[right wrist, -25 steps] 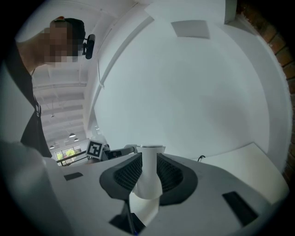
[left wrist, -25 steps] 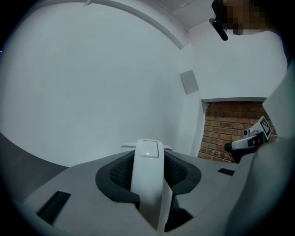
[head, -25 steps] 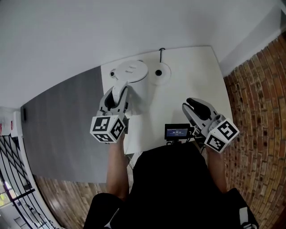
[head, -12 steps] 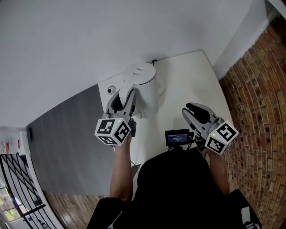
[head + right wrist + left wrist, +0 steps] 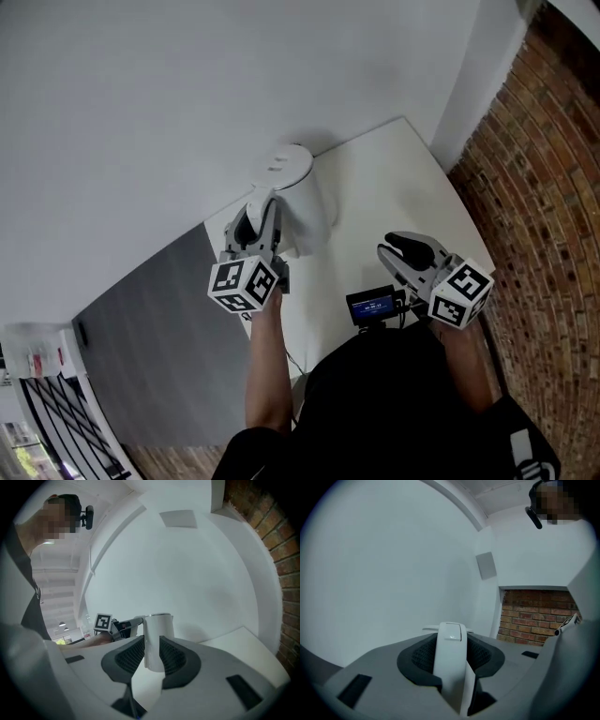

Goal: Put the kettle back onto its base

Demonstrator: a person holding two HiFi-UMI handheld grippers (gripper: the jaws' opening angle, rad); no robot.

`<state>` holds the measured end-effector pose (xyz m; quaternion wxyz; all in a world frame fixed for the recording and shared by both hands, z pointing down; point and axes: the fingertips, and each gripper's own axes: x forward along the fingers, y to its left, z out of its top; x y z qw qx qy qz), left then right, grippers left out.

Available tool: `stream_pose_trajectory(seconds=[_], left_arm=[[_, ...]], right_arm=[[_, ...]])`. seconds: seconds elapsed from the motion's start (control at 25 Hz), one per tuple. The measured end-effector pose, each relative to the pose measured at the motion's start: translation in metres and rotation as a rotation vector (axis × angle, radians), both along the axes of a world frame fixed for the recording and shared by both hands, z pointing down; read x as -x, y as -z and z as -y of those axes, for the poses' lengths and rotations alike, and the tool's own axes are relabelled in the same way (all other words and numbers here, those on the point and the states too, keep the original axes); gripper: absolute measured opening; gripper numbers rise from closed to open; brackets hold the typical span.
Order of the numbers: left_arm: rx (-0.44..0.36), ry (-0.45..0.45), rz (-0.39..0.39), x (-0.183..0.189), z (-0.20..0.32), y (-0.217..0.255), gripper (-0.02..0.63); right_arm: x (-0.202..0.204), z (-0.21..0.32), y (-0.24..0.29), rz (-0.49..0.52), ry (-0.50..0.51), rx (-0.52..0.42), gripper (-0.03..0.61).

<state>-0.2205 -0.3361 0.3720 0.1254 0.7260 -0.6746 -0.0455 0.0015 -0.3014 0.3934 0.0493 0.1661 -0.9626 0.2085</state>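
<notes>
The white table has the white kettle at its far left corner. The left gripper's 2 jaws clamp the kettle's handle, and only the right gripper view shows the kettle's side. The right gripper gapes empty. Writing on the small screen is unreadable.

Head view: the kettle body covers its own underside and the patch of table beneath it, so what it rests on cannot be told. The left gripper hides where its pads meet the kettle, and the print on the small screen is too small to read. Left gripper view: the handle, clamped between the pads, blocks nearly all of the kettle behind it, lower end cut off by the bottom edge. Right gripper view: the right gripper, jaws apart, masks both sides of the distant kettle's lower half.
</notes>
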Motion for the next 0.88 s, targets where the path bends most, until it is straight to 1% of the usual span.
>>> stream_pose_trajectory(seconds=[0.12, 0.44, 0.72, 0.88], left_arm=[[0.007, 0.003, 0.012, 0.004, 0.014, -0.004, 0.172], [0.023, 0.018, -0.015, 0.015, 0.036, -0.019, 0.173], [0.003, 0.02, -0.014, 0.017, 0.056, -0.025, 0.173], [0.005, 0.029, -0.02, 0.02, 0.065, -0.033, 0.172]], right_arm=[[0.0, 0.003, -0.001, -0.01, -0.013, 0.005, 0.104], [0.002, 0.009, -0.007, -0.027, -0.033, 0.012, 0.104], [0.007, 0.01, -0.013, -0.033, -0.031, 0.021, 0.104], [0.005, 0.013, -0.012, -0.035, -0.038, 0.021, 0.104]])
